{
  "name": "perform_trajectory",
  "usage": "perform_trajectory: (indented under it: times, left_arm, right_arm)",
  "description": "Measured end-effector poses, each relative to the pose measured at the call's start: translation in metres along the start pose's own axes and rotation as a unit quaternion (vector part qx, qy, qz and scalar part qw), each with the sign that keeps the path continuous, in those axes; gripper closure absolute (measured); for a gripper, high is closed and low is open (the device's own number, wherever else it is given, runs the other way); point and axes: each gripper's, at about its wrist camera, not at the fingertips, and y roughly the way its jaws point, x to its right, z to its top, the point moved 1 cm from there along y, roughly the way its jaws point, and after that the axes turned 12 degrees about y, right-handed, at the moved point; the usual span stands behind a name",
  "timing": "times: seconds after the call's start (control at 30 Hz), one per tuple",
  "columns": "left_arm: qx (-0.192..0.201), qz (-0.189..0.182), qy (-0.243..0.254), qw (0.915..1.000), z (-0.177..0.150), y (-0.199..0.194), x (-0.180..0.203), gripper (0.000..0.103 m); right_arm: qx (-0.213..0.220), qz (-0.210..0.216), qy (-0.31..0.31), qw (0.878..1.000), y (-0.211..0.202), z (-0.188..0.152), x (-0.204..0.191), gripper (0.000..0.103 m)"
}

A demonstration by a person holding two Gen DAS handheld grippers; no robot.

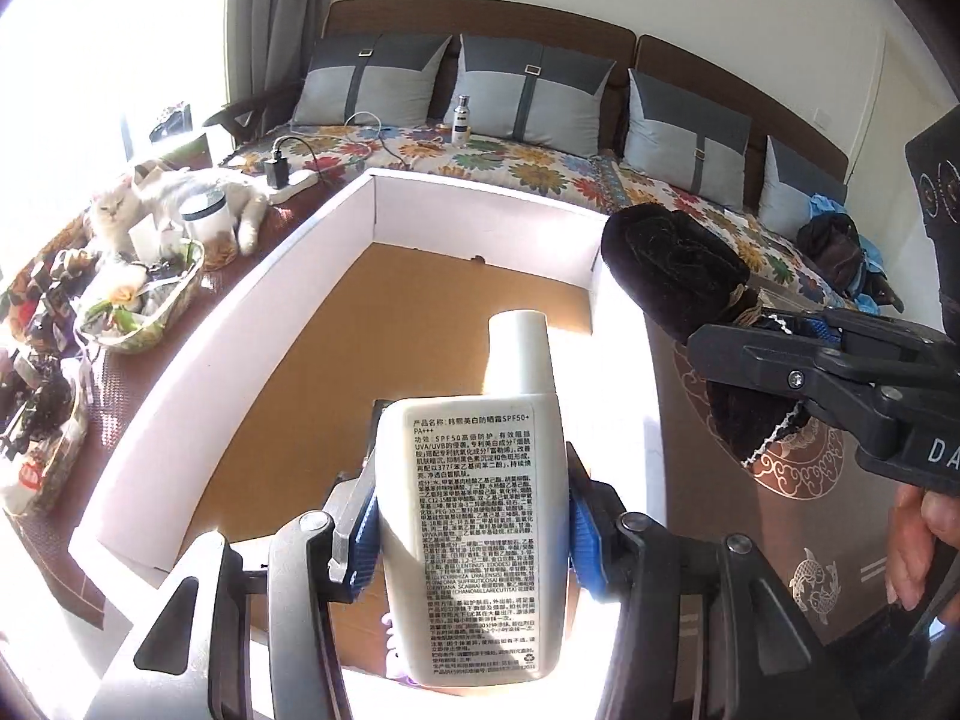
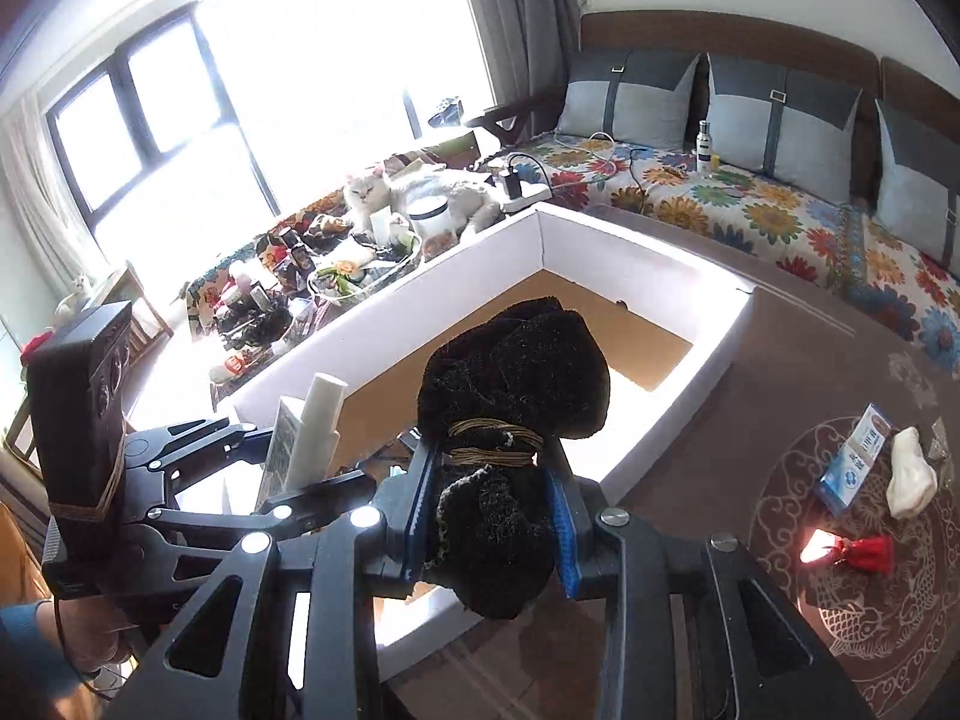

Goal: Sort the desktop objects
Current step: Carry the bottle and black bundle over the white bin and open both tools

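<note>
While left tongs [image 1: 471, 519] grip a sunscreen bottle [image 1: 480, 516], right tongs [image 2: 492, 516] clamp what seems a black pouch [image 2: 510, 384].

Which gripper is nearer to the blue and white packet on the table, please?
Right. The right gripper is beside the blue and white packet; the left gripper is farther off.

Right claw [image 2: 495, 516] clamped on black pouch [image 2: 510, 384] above white-walled box [image 2: 630, 240], left claw [image 2: 288, 462] alongside.

White cat [image 2: 420, 189], floral sofa [image 2: 780, 210]
</note>
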Motion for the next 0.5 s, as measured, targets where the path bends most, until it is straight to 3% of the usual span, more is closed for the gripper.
perform_trajectory:
  times: [0.13, 0.23, 0.27, 0.33, 0.37, 0.4, 0.5]
  left_arm:
    - [-0.03, 0.026, -0.023, 0.9989, -0.019, 0.018, -0.041, 0.052]
    - [-0.058, 0.026, -0.032, 0.9975, -0.031, 0.032, -0.056, 0.052]
    - [-0.072, 0.023, -0.037, 0.9964, -0.034, 0.038, -0.059, 0.051]
    - [-0.096, 0.029, -0.042, 0.9941, -0.041, 0.047, -0.064, 0.037]
    - [-0.099, 0.036, -0.044, 0.9935, -0.043, 0.048, -0.066, 0.021]
    - [-0.095, 0.042, -0.047, 0.9934, -0.046, 0.047, -0.069, 0.015]
    - [-0.08, 0.045, -0.061, 0.9939, -0.049, 0.036, -0.069, 0.015]
  right_arm:
    - [-0.024, 0.005, -0.027, 0.999, 0.043, -0.005, -0.047, 0.069]
    - [-0.053, -0.012, -0.045, 0.998, 0.073, -0.015, -0.062, 0.064]
    - [-0.07, -0.019, -0.052, 0.996, 0.084, -0.019, -0.064, 0.054]
    - [-0.098, -0.032, -0.067, 0.992, 0.099, -0.026, -0.066, 0.035]
    - [-0.1, -0.037, -0.076, 0.991, 0.102, -0.029, -0.068, 0.029]
    - [-0.096, -0.041, -0.081, 0.991, 0.102, -0.031, -0.069, 0.027]
    - [-0.074, -0.039, -0.079, 0.993, 0.089, -0.033, -0.064, 0.017]
